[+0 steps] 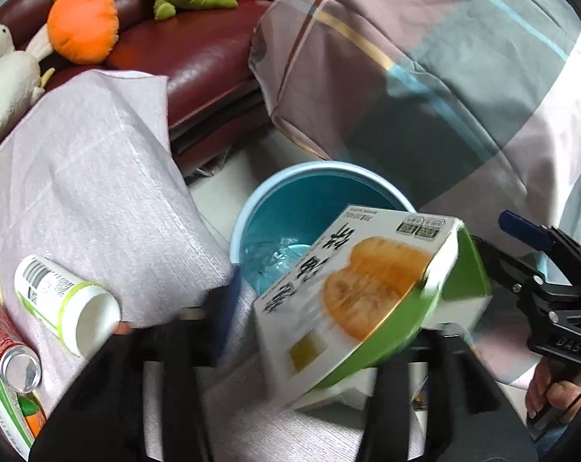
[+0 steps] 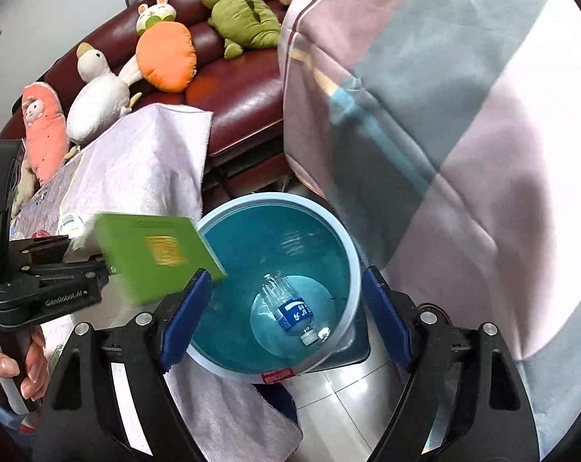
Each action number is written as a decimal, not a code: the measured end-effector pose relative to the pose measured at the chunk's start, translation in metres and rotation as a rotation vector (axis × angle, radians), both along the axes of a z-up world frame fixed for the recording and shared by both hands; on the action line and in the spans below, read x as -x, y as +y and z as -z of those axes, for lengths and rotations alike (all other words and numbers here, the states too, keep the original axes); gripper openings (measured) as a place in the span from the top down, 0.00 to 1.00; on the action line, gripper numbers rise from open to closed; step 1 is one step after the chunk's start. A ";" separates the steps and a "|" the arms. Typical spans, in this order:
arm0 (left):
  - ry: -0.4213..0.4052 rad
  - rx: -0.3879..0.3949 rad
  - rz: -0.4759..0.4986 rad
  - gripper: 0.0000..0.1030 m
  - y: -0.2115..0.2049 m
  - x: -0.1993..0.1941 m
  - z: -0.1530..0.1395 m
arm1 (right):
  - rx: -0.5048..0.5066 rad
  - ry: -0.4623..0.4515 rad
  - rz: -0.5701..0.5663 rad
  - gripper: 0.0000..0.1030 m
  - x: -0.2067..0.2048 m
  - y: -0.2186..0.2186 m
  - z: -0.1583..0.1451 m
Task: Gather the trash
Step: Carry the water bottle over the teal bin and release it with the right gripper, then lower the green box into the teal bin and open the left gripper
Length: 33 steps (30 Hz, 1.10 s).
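Observation:
My left gripper (image 1: 313, 331) is open. A white and green carton (image 1: 352, 292) with an orange picture tilts between its fingers, over the edge of the blue trash bin (image 1: 252, 208). From the right wrist view the carton (image 2: 156, 258) hangs at the bin's left rim (image 2: 352, 254), just off the left gripper (image 2: 90, 265). A clear plastic bottle (image 2: 290, 312) lies at the bin's bottom. My right gripper (image 2: 286, 308) is open and empty above the bin. A white bottle (image 1: 67, 304) and a red can (image 1: 9, 346) lie on the cloth-covered table.
A pale cloth (image 1: 98, 177) covers the table at left. A maroon sofa (image 1: 198, 57) with plush toys stands behind. A plaid quilt (image 1: 425, 77) hangs at right of the bin. Green packaging (image 1: 5, 404) lies by the can.

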State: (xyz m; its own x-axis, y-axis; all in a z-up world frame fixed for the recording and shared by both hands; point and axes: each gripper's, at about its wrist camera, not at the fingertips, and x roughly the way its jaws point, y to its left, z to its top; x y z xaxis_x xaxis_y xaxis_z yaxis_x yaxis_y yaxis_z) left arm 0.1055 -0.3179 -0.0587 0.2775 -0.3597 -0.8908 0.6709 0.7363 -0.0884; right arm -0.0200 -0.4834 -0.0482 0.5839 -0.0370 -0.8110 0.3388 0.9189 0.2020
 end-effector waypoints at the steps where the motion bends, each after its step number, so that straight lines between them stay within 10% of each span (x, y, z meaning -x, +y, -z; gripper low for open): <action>1: -0.008 0.003 -0.003 0.41 0.001 0.001 -0.002 | 0.001 -0.001 0.002 0.26 0.001 0.000 -0.001; 33: -0.030 0.132 -0.025 0.17 0.013 0.007 -0.053 | 0.056 -0.036 0.063 0.23 0.039 0.006 -0.047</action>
